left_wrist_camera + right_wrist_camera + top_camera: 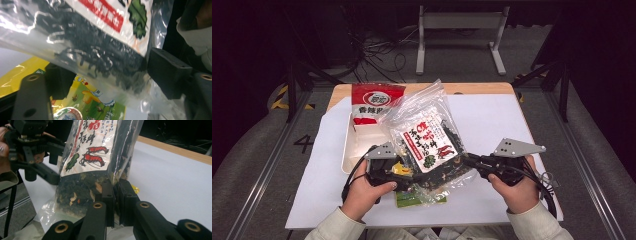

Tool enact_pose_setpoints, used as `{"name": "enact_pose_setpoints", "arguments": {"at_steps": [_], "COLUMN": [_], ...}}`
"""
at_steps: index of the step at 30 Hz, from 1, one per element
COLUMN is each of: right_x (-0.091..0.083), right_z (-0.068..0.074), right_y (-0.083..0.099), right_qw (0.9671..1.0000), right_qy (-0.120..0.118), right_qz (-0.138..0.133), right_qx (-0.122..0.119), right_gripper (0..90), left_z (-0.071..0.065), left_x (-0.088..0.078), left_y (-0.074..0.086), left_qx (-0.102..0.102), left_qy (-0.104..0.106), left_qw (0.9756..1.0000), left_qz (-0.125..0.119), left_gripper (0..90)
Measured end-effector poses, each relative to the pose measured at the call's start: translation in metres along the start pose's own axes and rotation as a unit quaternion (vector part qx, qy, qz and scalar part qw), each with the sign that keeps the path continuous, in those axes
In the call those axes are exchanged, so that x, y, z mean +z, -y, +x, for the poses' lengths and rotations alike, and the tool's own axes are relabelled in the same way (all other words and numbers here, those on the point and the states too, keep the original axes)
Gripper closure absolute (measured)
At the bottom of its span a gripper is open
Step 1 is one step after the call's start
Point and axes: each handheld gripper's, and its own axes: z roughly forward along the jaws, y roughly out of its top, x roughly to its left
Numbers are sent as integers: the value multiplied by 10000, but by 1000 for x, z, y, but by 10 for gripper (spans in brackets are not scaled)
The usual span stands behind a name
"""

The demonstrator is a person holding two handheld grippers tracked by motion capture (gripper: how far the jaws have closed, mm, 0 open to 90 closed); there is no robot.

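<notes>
Seaweed bag (429,137) hangs tilted between my tongs above the surface (492,120): right tongs (468,161) pinch its lower corner, left tongs (404,181) straddle the opposite edge, not yet pressing.

Wearing pale cream sleeves (537,222) with ribbed cuffs. Carrying black grippers: left gripper (409,181), right gripper (466,161), each topping out in a grey three-cornered plate (517,147) dotted with small holes. Showing matte black block jaws on flat link arms, brass-ringed pivot holes (97,205) shining at the joints. Trailing black cables (546,192) from both bodies.
</notes>
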Motion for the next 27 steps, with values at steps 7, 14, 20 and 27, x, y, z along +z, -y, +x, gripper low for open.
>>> {"name": "enact_pose_setpoints", "arguments": {"at_steps": [7,14,20,27], "right_x": [7,11,13,15], "right_z": [-1,-2,-5,-8], "right_y": [3,5,5,6], "right_qw": [9993,9988,9988,9991], "right_qy": [-178,-131,-223,-141], "right_qz": [248,358,287,200], "right_qx": [-223,-302,-316,-344], "right_gripper": [815,806,739,572], "left_z": [5,1,-5,-10], "left_x": [-13,-24,-31,-44], "left_y": [-2,-5,-10,-17], "left_qx": [-53,-3,282,666], "left_qy": [60,238,145,27], "left_qw": [9991,9974,9967,9950], "left_qz": [-423,-674,-744,-742], "left_gripper": [528,696,712,721]}}
